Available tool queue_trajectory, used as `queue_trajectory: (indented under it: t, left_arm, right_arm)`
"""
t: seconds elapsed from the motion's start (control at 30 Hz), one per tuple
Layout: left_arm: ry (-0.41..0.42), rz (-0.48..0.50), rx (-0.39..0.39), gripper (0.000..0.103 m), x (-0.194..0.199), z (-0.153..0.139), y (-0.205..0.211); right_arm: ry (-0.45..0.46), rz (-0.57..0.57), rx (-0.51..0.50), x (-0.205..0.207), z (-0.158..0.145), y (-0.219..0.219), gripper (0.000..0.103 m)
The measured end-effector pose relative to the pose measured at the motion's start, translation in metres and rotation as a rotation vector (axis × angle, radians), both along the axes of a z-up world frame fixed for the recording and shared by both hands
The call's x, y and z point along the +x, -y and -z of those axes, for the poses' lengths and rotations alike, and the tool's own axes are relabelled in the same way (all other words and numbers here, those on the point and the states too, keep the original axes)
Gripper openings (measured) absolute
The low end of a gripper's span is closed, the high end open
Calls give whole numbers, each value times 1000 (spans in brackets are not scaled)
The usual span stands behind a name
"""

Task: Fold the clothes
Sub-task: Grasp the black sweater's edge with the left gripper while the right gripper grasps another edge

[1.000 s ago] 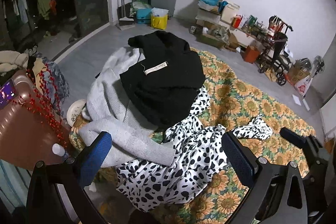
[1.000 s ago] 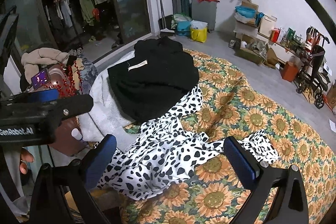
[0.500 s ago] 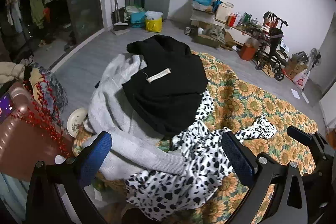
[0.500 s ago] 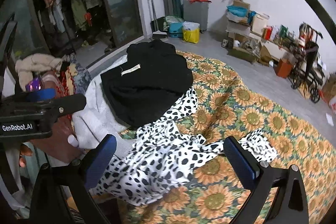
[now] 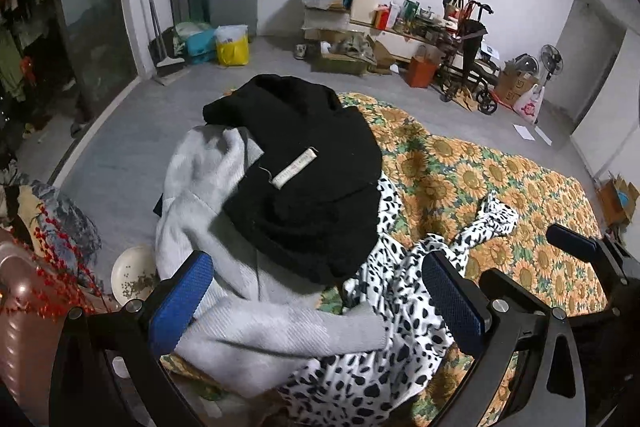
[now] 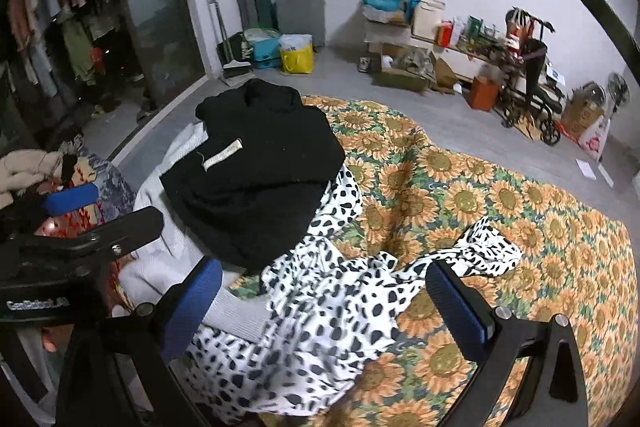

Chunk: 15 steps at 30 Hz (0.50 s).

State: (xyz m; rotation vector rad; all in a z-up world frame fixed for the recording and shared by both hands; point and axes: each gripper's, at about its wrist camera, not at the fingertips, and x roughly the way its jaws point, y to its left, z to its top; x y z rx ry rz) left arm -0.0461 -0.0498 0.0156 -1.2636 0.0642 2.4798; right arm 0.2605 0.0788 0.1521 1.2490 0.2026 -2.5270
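Note:
A pile of clothes lies on the left end of a sunflower-print bed cover [image 5: 460,167] [image 6: 500,195]. A black knit garment [image 5: 312,167] [image 6: 256,163] with a white label lies on top. A grey sweater [image 5: 208,195] [image 6: 160,267] lies under it to the left. A white garment with black spots [image 5: 400,327] [image 6: 320,307] spreads out in front. My left gripper [image 5: 316,303] is open and empty above the grey sleeve. My right gripper [image 6: 324,303] is open and empty above the spotted garment. The left gripper also shows at the left of the right wrist view [image 6: 80,227].
A dish of pet food [image 5: 132,275] sits on the floor left of the bed. A brown suitcase with red berries [image 5: 24,291] stands at the left. Boxes, a yellow bag [image 5: 232,47] and a stroller [image 5: 468,59] line the far wall. A wardrobe [image 6: 60,27] stands at the left.
Both grippers have moved forward and lower toward the clothes pile, which now looks nearer. Both stay open and empty. The clothes have not moved.

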Motion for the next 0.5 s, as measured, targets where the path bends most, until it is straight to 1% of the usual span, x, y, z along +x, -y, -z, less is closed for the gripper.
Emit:
queue_trajectory:
  t: [0.13, 0.33, 0.4, 0.47, 0.5]
  left_arm:
    - [26, -34, 37, 103, -27, 12, 9]
    - [70, -151, 41, 103, -59, 27, 17]
    - [81, -175, 29, 103, -68, 33, 20]
    - [123, -207, 16, 103, -81, 46, 22]
    - [139, -209, 22, 103, -85, 50, 23]
  right_arm:
    - [1, -22, 32, -14, 4, 14, 103]
    - [1, -129, 88, -42, 16, 30, 103]
    - [3, -158, 104, -51, 24, 36, 103]
    - [22, -165, 118, -59, 34, 41, 103]
    - [38, -167, 118, -62, 40, 43, 103]
